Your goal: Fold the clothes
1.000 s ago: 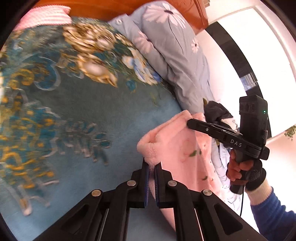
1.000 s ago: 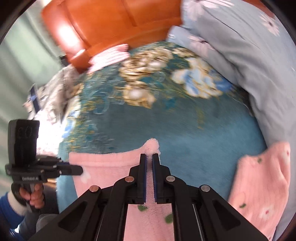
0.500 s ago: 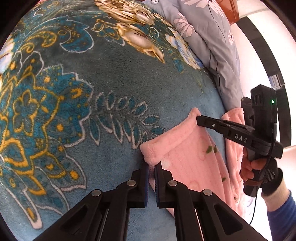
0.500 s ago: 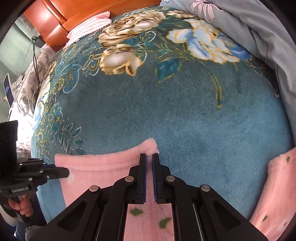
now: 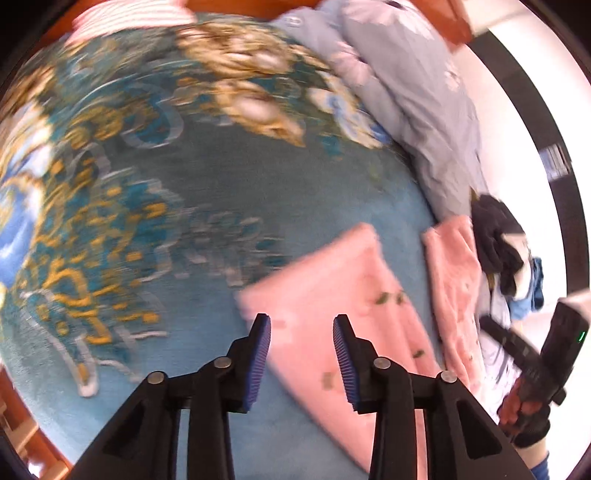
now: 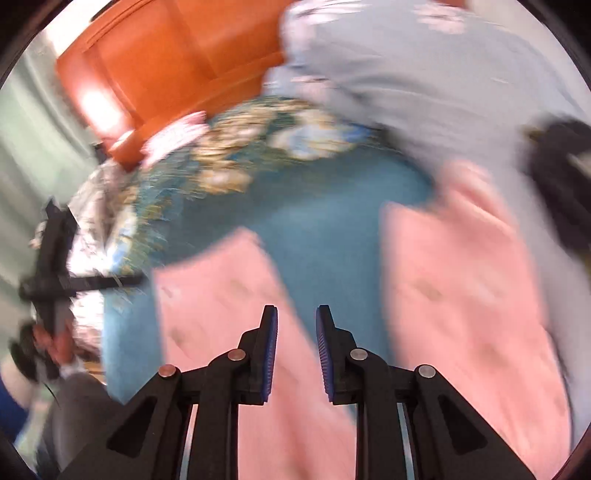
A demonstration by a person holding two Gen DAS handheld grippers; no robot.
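A folded pink fleece garment (image 5: 332,291) with small green marks lies flat on the teal flowered blanket (image 5: 147,221); it also shows in the right wrist view (image 6: 221,295). My left gripper (image 5: 301,354) is open and empty, raised just above the garment's near edge. My right gripper (image 6: 295,354) is open and empty above the garment's right side. A second pink fleece piece (image 5: 456,288) lies to the right, also in the right wrist view (image 6: 461,295). Both views are blurred by motion.
Grey-blue flowered pillows (image 5: 417,92) lie along the blanket's right side. A dark clothes pile (image 5: 498,243) sits beyond the second pink piece. An orange wooden headboard (image 6: 177,62) stands at the back. A pink striped cloth (image 5: 129,18) lies near it.
Both grippers have opened and let go of the pink garment, which now lies flat on the blanket. Both have pulled back and up from it, with fast camera motion.
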